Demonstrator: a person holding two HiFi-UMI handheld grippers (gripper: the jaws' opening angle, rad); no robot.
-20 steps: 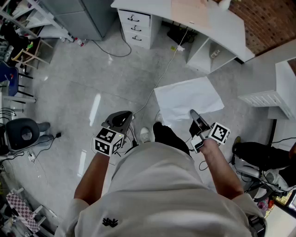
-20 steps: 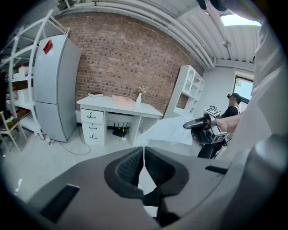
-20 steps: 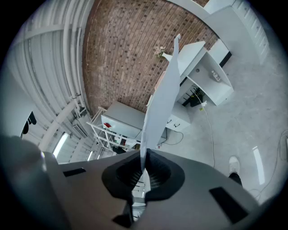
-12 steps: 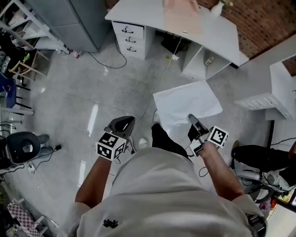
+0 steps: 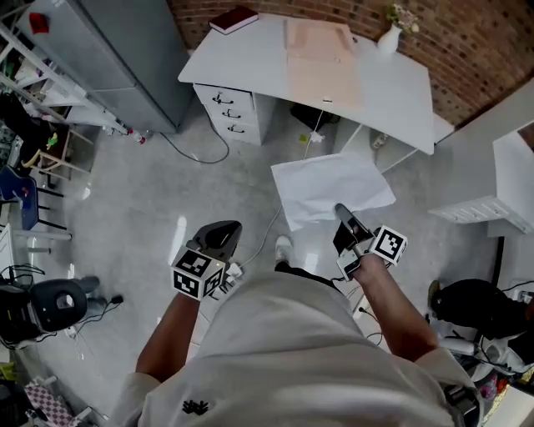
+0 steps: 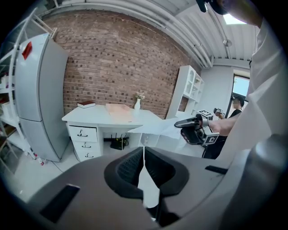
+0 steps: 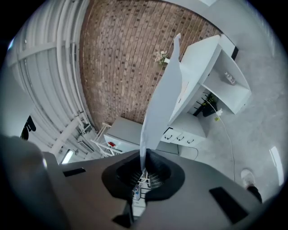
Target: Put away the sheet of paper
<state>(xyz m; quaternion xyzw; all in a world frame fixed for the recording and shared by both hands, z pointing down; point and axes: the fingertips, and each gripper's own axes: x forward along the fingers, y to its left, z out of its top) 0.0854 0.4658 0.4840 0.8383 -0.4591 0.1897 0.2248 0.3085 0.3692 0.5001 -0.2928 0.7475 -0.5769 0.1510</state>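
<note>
**Paper pinched in the right jaws, in front of the tabletop**

Jaws of the right gripper (image 7: pixel 143 173) are pressed together on the near edge of the sheet of paper (image 7: pixel 163 96), which rises edge-on from between the pads. The left gripper (image 6: pixel 144 168) has its jaws closed to a thin slit with nothing between them.

From the head view, the white sheet spreads out ahead of the right gripper, held in the air above the grey floor (image 5: pixel 150 183). It is in front of the white tabletop (image 5: pixel 242 58) and not touching it. The left gripper tilts downward, well apart from the sheet. On the tabletop lie a pink pad (image 5: pixel 321 62), a red book (image 5: pixel 234 18) and a small vase (image 5: pixel 388 37).
</note>
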